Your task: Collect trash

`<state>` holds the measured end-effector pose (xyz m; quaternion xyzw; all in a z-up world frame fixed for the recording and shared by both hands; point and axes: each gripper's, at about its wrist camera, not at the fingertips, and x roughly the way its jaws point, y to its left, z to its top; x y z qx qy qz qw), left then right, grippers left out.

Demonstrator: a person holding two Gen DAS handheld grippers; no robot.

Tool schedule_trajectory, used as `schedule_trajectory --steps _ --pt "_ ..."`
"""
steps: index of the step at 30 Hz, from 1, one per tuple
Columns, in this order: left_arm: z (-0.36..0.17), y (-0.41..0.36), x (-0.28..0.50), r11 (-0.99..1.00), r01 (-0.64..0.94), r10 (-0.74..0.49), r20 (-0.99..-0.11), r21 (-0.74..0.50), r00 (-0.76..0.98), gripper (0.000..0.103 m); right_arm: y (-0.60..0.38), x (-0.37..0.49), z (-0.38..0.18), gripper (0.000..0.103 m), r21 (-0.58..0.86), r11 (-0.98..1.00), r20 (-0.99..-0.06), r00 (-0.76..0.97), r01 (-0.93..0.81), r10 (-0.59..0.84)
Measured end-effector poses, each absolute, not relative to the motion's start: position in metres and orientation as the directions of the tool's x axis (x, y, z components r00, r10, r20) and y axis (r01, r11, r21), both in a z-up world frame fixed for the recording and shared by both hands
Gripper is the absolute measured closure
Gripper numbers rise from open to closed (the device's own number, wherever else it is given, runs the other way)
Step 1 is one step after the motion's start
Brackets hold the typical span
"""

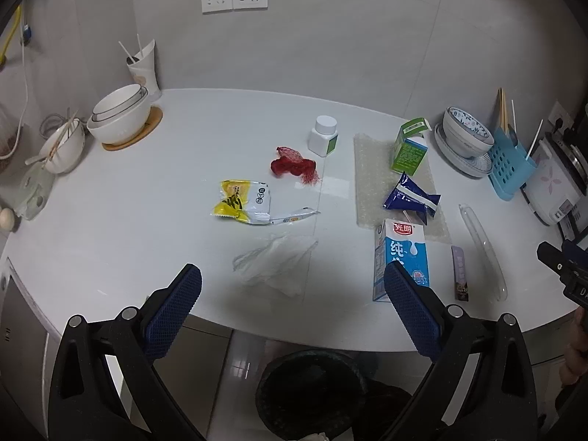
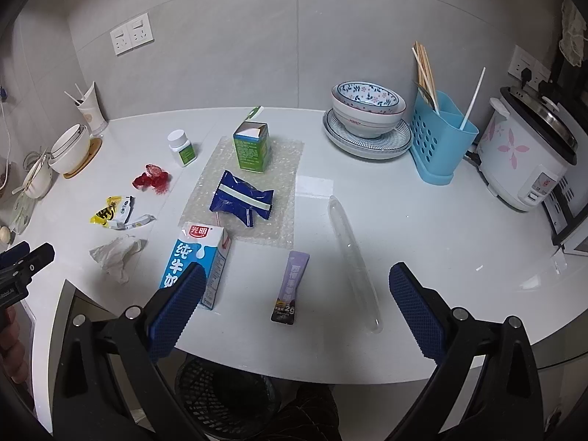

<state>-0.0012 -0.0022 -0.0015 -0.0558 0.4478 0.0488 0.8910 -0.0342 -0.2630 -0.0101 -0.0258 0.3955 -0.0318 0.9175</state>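
Left wrist view is showing the left claw hovering spread and empty, like the right claw, over the crumpled tissue lying on the counter, so descending squarely should be gathering it.

Left wrist view: from the near edge of the white desk, left of the blue-and-white milk carton, angled down, fairly close.
Right wrist view: from the same edge, right of the carton, angled down.
Shared: the carton, the bubble-wrap sheet behind it, the black mesh bin below.
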Motion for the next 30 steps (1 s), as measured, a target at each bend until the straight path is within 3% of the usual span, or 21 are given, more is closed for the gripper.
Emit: schedule_trajectory --steps 30 --pt "-0.0021 -0.0045 -0.0025 0.989 -0.141 0.036 -0.82 -0.055 0.572 0.006 -0.2625 -0.0328 -0.0157 0.007 -0.068 0.997 -0.735 0.674 0.043 -0.079"
